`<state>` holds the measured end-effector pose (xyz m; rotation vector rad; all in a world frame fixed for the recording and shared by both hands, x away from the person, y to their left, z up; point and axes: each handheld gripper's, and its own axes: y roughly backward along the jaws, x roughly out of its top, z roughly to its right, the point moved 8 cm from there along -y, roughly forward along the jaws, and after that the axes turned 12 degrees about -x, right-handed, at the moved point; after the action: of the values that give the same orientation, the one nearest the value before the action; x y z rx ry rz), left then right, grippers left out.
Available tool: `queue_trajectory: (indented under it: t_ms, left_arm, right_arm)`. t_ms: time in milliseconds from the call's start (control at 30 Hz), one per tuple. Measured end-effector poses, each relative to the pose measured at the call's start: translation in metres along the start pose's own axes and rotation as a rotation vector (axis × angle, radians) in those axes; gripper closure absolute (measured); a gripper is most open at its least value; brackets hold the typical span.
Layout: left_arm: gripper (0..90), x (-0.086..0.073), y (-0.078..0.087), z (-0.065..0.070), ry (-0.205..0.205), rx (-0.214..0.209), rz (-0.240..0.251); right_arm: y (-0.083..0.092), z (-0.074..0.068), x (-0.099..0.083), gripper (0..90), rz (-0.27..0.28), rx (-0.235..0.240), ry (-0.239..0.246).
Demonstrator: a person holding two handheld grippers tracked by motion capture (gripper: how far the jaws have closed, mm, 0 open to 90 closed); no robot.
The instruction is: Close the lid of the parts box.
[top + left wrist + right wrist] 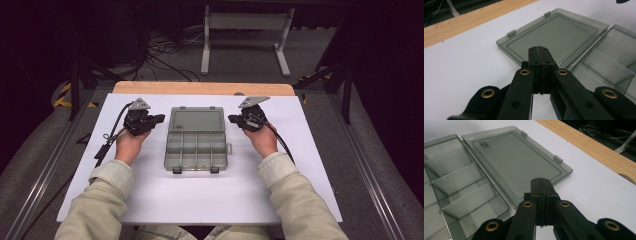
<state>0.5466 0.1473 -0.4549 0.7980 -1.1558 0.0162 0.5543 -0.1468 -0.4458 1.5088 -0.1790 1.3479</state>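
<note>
- Left tool (159, 118) held in the left hand (129, 145) on the left part of the white tabletop (150, 195), pointing toward the organiser box (196, 150).
- Jaws clenched flat together in the left gripper view, nothing gripped between them, tip (539, 50) hovering just beside the near edge of the lid (554, 37).
- Cable (112, 132) trailing from the left tool back over the tabletop toward the left edge.
- In the middle of the tabletop, a smoky translucent organiser box lying open, lid (196, 120) folded back flat on the far side.
- Base split by dividers into several compartments, all looking empty (461, 195).
- Two small latch tabs on the lid's far edge (558, 158); two dark clips on the base's near edge (177, 170).
- Small raised lettering in one corner of the lid (484, 144), too small to read.
- Right tool (233, 119) held in the right hand (263, 140) on the right part of the tabletop, aimed toward the box.
- Jaws likewise pressed shut in the right gripper view, empty, tip (541, 181) over the lid's corner; contact with the lid cannot be judged.
- Light wooden strip (200, 88) along the far edge of the tabletop.
</note>
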Motion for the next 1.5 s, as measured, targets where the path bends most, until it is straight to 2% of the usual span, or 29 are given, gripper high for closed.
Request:
queue_trajectory:
  t_ms: [233, 400, 433, 533, 633, 833, 867, 933, 1000, 1067, 1233, 1367, 1500]
  left_arm:
    - [89.8, -0.002, -0.005, 0.0, 0.018, -0.001, -0.044]
    - [89.8, -0.007, -0.009, -0.006, 0.043, 0.021, -0.078]
    - [89.8, -0.008, -0.01, -0.005, 0.062, 0.018, -0.083]
    - [89.8, -0.012, -0.012, -0.009, 0.067, 0.017, -0.106]
    - [89.8, -0.016, -0.016, -0.01, 0.092, 0.009, -0.119]
    - [89.8, -0.022, -0.021, -0.013, 0.117, 0.007, -0.148]
    - [89.8, -0.023, -0.023, -0.013, 0.14, 0.006, -0.152]
    - [89.8, -0.025, -0.024, -0.015, 0.132, 0.007, -0.164]
    - [89.8, -0.028, -0.028, -0.015, 0.162, -0.001, -0.178]
    - [89.8, -0.03, -0.029, -0.016, 0.157, -0.005, -0.19]
    - [89.7, -0.036, -0.035, -0.015, 0.2, -0.033, -0.217]
    - [89.7, -0.039, -0.041, -0.014, 0.211, -0.051, -0.241]
    - [89.7, -0.04, -0.041, -0.015, 0.213, -0.06, -0.24]
  right_arm:
    - [-0.007, 0.002, -0.003, 90.0, -0.061, -0.004, 0.014]
    - [-0.014, 0.003, -0.007, 90.0, -0.1, -0.001, 0.001]
    - [-0.015, 0.003, -0.008, 90.0, -0.109, -0.002, -0.002]
    - [-0.018, 0.004, -0.012, 90.0, -0.126, 0.001, -0.007]
    - [-0.021, 0.003, -0.016, 90.0, -0.147, 0.003, 0.0]
    - [-0.028, 0.002, -0.022, 90.0, -0.183, 0.009, 0.004]
    - [-0.031, 0.001, -0.025, 90.0, -0.202, 0.011, 0.001]
    - [-0.032, 0.001, -0.025, 90.0, -0.206, 0.01, 0.006]
    - [-0.036, 0.0, -0.028, 90.0, -0.22, 0.013, 0.011]
    - [-0.037, 0.0, -0.029, 90.0, -0.223, 0.012, 0.012]
    - [-0.042, -0.004, -0.031, 90.0, -0.243, 0.021, 0.019]
    - [-0.045, -0.006, -0.033, 90.0, -0.253, 0.024, 0.02]
    - [-0.048, -0.008, -0.036, 90.0, -0.263, 0.03, 0.028]
